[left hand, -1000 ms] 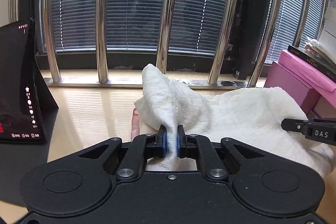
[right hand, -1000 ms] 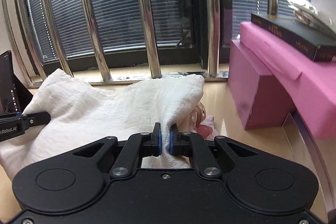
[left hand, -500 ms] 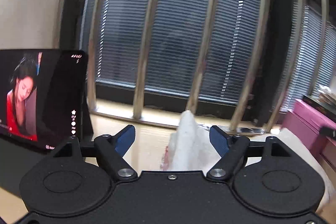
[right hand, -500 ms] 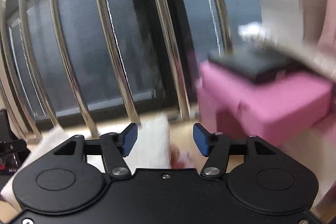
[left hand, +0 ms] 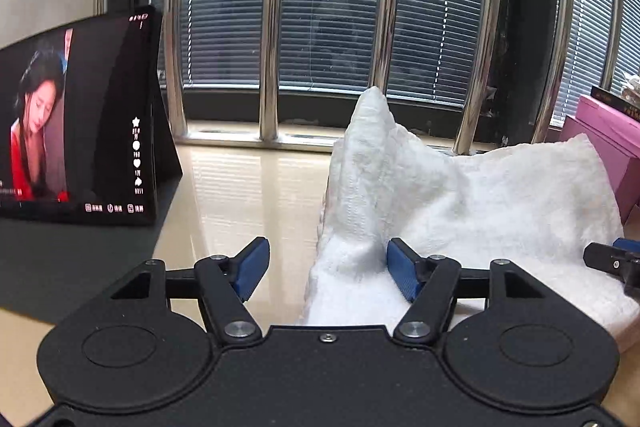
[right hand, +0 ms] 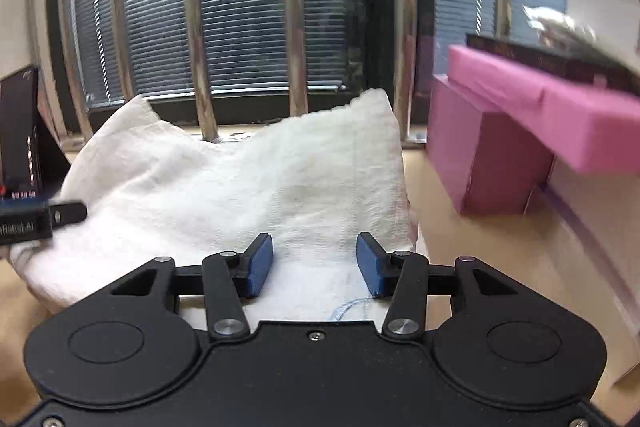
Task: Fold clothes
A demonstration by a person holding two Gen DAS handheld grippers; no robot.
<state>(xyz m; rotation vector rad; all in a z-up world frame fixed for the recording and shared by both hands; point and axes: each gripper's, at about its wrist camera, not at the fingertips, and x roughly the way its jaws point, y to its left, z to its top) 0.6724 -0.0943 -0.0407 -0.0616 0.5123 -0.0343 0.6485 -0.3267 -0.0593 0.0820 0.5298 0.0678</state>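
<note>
Left wrist view: the left gripper [left hand: 327, 269] stood wide, gripping nothing, the white cloth [left hand: 460, 203] heaped on the table [left hand: 240, 195] between and beyond its pads, a tablet [left hand: 80, 131] to the left. Right wrist view: the right gripper [right hand: 315, 265] gaped wide too, cloth [right hand: 248, 187] under its pads, pink box [right hand: 500, 155] to the right

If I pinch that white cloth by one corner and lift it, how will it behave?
The white cloth would probably droop and unfold, since it already lies in soft bunched folds with two limp peaks. It looks light for its bulk. Its nubbly weave should grip the right claw pads rather than slip.
</note>
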